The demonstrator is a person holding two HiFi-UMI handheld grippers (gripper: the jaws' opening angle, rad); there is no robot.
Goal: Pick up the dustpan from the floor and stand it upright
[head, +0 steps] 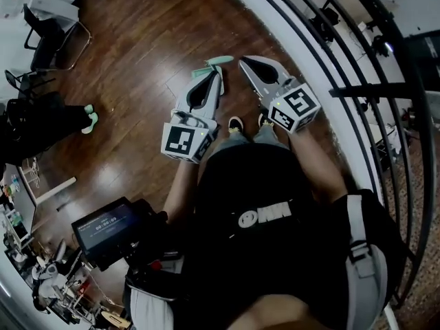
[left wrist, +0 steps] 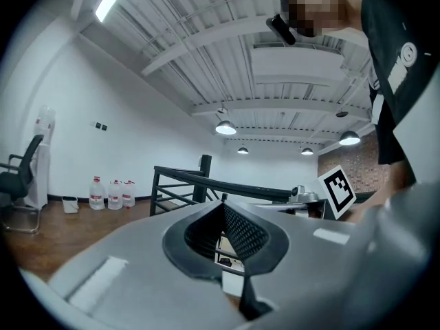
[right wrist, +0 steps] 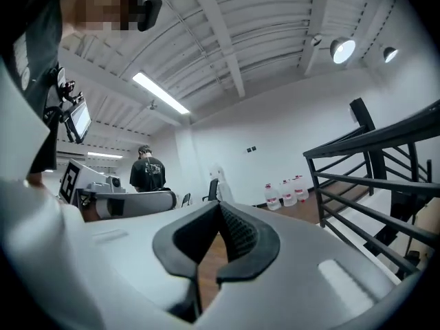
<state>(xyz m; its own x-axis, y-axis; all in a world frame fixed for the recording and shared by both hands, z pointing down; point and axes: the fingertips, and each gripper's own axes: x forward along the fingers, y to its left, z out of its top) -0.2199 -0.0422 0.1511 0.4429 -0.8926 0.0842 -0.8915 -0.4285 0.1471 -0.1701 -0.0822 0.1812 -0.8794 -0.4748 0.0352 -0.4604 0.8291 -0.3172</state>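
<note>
In the head view both grippers are held up level in front of my chest, above the wooden floor (head: 144, 40). My left gripper (head: 220, 71) is shut with nothing between its jaws; its tips meet in its own view (left wrist: 223, 202). My right gripper (head: 242, 60) is shut and empty too (right wrist: 220, 203). A pale green piece (head: 218, 60) shows just past the left gripper's tip; whether it is the dustpan I cannot tell. At the far left, a dark object with a green end (head: 89, 119) lies on the floor.
A black curved railing (head: 357, 88) runs along the right. An office chair (head: 48, 40) stands at the top left, and a device with a screen (head: 103, 229) is at my left hip. Water bottles (left wrist: 110, 192) line the far wall. Farther back stands a person (right wrist: 146, 170).
</note>
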